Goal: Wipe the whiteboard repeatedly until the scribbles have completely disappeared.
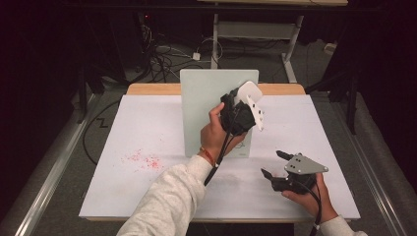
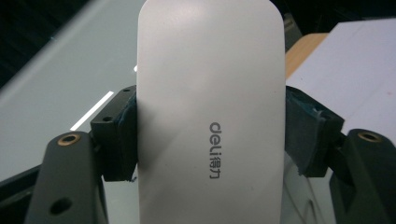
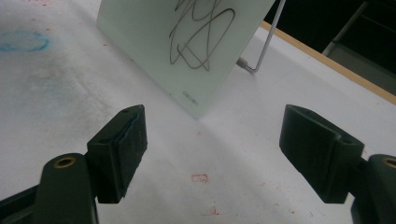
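Note:
A pale green board point(image 1: 201, 113) stands upright at the middle of the white table point(image 1: 142, 123). My left gripper point(image 1: 241, 102) is raised at the board's upper right, shut on a white eraser point(image 1: 247, 92). In the left gripper view the eraser point(image 2: 210, 93), marked "deli", is pinched between both pads of the gripper point(image 2: 210, 140). My right gripper point(image 1: 271, 163) rests low near the front right of the table, open, nothing between its fingers. In the right gripper view the gripper point(image 3: 212, 149) faces the board point(image 3: 140, 42), which bears a black scribble point(image 3: 201, 28).
Red marker specks point(image 1: 142, 160) stain the table's left half, and a blue smear point(image 3: 23, 41) lies left of the board. A thin metal stand point(image 3: 264, 42) props the board from behind. Cables point(image 1: 162, 54) and a desk frame point(image 1: 255, 29) lie beyond the table.

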Demonstrator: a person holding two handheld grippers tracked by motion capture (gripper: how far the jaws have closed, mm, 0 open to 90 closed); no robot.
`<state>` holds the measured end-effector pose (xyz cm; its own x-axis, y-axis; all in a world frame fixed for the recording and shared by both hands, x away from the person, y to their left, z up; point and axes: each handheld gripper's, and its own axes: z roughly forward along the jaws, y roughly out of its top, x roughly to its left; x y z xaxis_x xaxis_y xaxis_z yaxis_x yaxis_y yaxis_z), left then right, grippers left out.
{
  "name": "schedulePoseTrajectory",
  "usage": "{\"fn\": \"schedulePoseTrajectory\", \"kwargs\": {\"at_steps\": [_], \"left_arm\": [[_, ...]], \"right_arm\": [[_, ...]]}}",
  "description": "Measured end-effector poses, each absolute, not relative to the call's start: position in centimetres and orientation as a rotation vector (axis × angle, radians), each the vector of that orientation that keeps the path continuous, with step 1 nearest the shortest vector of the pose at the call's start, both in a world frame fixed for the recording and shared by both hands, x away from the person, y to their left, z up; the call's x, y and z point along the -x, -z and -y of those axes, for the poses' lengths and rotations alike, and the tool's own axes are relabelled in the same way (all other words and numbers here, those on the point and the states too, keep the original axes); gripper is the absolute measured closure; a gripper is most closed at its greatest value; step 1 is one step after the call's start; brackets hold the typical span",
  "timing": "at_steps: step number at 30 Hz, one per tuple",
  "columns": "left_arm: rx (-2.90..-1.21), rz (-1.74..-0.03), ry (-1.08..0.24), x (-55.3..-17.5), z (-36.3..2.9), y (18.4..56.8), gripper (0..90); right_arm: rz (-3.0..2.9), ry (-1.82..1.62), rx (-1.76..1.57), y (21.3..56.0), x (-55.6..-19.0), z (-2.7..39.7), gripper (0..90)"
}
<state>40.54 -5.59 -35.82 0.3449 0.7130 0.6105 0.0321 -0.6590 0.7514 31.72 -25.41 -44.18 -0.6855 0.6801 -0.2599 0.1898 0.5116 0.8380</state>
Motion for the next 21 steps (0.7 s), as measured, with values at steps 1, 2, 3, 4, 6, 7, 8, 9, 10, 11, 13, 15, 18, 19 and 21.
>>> {"fn": "schedulePoseTrajectory", "kwargs": {"at_steps": [1,2,3,4,6,7,8,9,10,11,13,15,18,19,21], "left_arm": [[-1.971,-0.643,-1.35,-40.4,5.6,36.3,28.7],[-1.979,-0.634,-1.355,-40.2,5.7,36.8,28.8],[-1.986,-0.629,-1.356,-40.0,5.7,37.3,28.8],[-1.997,-0.623,-1.358,-39.8,5.7,37.8,28.8],[-2.001,-0.614,-1.361,-39.4,5.8,38.8,28.8],[-2.01,-0.583,-1.385,-39.3,5.9,39.2,28.7],[-2.023,-0.589,-1.373,-39.1,6.0,39.7,28.7],[-2.032,-0.581,-1.376,-38.9,6.1,40.1,28.8],[-2.041,-0.575,-1.375,-38.8,6.1,40.5,28.8],[-2.054,-0.567,-1.376,-38.6,6.3,40.8,28.8],[-2.073,-0.549,-1.386,-38.3,6.5,41.5,28.8],[-2.083,-0.542,-1.381,-38.1,6.6,42.1,28.8],[-2.1,-0.534,-1.378,-37.8,6.5,42.9,28.8],[-2.098,-0.53,-1.377,-37.7,6.4,43.3,28.8],[-2.11,-0.525,-1.38,-37.4,6.3,43.9,28.8]], "right_arm": [[-2.177,-1.108,-0.707,44.2,-31.7,25.4,24.1],[-2.178,-1.109,-0.707,44.2,-31.7,25.4,24.1],[-2.178,-1.109,-0.707,44.2,-31.7,25.4,24.1],[-2.181,-1.109,-0.709,44.2,-31.7,25.4,24.2],[-2.181,-1.107,-0.707,44.2,-31.7,25.3,24.2],[-2.183,-1.108,-0.704,44.2,-31.7,25.3,24.2],[-2.185,-1.108,-0.706,44.3,-31.7,25.3,24.3],[-2.188,-1.106,-0.702,44.3,-31.7,25.2,24.3],[-2.188,-1.106,-0.702,44.3,-31.7,25.2,24.3],[-2.189,-1.103,-0.698,44.3,-31.7,25.2,24.2],[-2.189,-1.104,-0.698,44.3,-31.7,25.2,24.3],[-2.189,-1.107,-0.697,44.3,-31.7,25.2,24.3],[-2.191,-1.107,-0.702,44.3,-31.7,25.1,24.3],[-2.193,-1.106,-0.701,44.3,-31.6,25.1,24.2],[-2.191,-1.107,-0.702,44.3,-31.6,25.1,24.2]]}}
